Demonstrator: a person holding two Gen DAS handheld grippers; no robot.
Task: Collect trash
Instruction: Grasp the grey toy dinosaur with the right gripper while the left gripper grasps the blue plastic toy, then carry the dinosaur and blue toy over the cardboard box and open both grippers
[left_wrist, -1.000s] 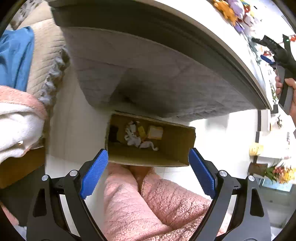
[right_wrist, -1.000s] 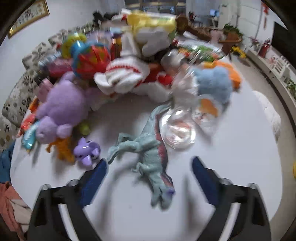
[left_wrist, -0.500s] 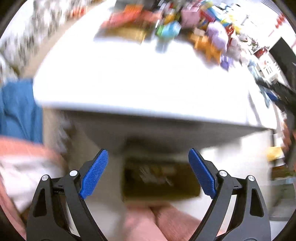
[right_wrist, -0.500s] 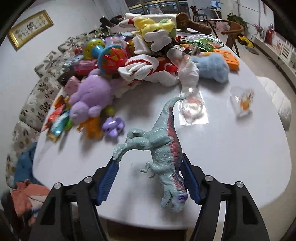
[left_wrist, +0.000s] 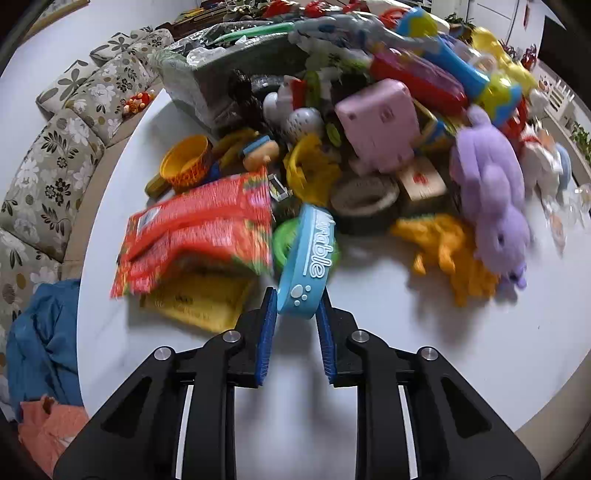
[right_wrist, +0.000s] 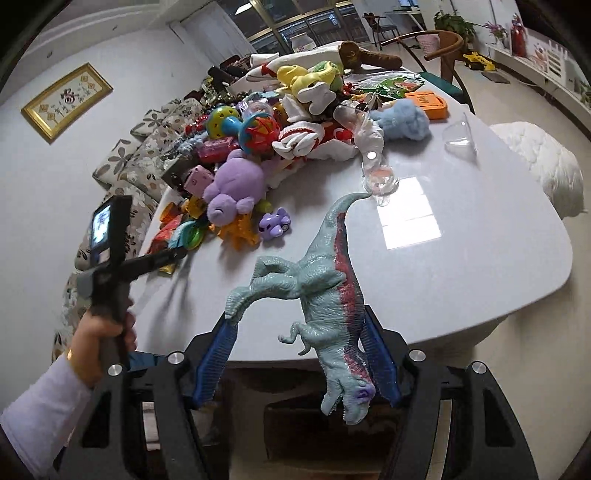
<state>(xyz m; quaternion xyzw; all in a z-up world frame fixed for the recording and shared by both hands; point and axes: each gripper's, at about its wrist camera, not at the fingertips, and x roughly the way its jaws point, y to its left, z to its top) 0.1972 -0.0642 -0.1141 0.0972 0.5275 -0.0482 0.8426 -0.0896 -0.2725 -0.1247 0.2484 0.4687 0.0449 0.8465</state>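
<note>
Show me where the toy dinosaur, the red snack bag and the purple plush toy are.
toy dinosaur (right_wrist: 325, 280): right wrist view, on its striped body.
red snack bag (left_wrist: 199, 229): left wrist view, on the middle of its front.
purple plush toy (left_wrist: 491, 184): left wrist view, on its body.

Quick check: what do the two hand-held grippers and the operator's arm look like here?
Both hand-held grippers, left and right, are black plastic frames with cut-out windows, silver pivot screws, and blue ribbed pads on the fingers. Seen from the right wrist, the left unit has a black pistol-style handle with a small lit screen mounted on top. The operator wears a white sleeve and a gold bracelet.
</note>
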